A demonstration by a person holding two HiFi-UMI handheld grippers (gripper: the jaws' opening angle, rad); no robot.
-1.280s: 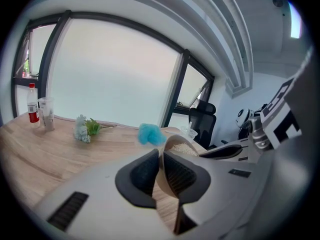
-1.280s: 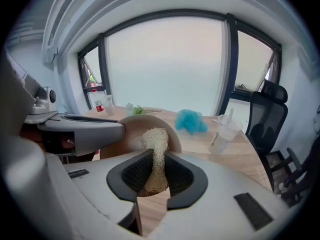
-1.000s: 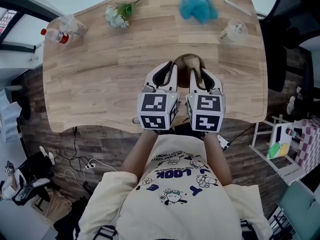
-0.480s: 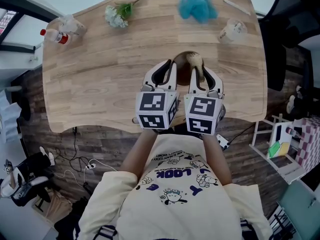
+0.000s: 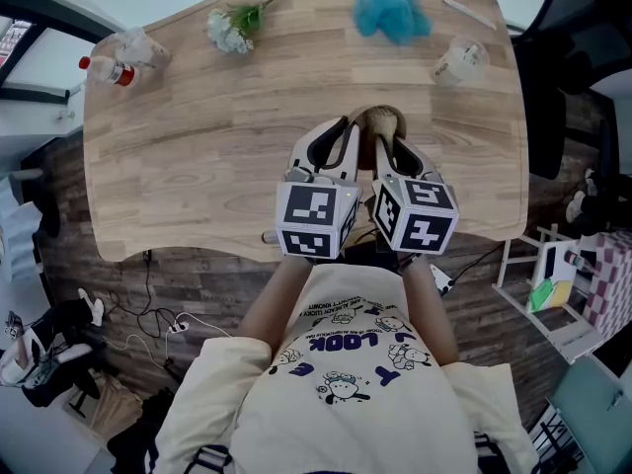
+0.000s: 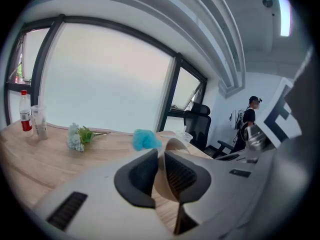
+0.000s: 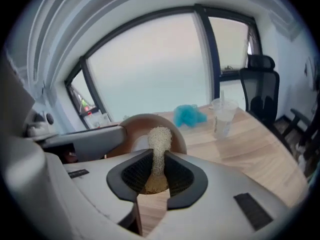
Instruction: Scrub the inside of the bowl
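Clamping bowl point(image 6: 173, 144) rim with left gripper point(image 6: 161, 159), pinching scrubber point(image 7: 160, 139) with right gripper point(image 7: 158, 166); beyond: blue puff point(image 5: 392, 10), flowers point(image 5: 233, 28), cup point(image 5: 459, 62), bottle point(image 5: 107, 69).

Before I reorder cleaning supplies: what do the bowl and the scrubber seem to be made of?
The bowl looks like wood or wood-look plastic: brown, thin-walled, smooth and matte. The scrubber looks like loofah or similar plant fibre: pale beige, coarse, porous weave.
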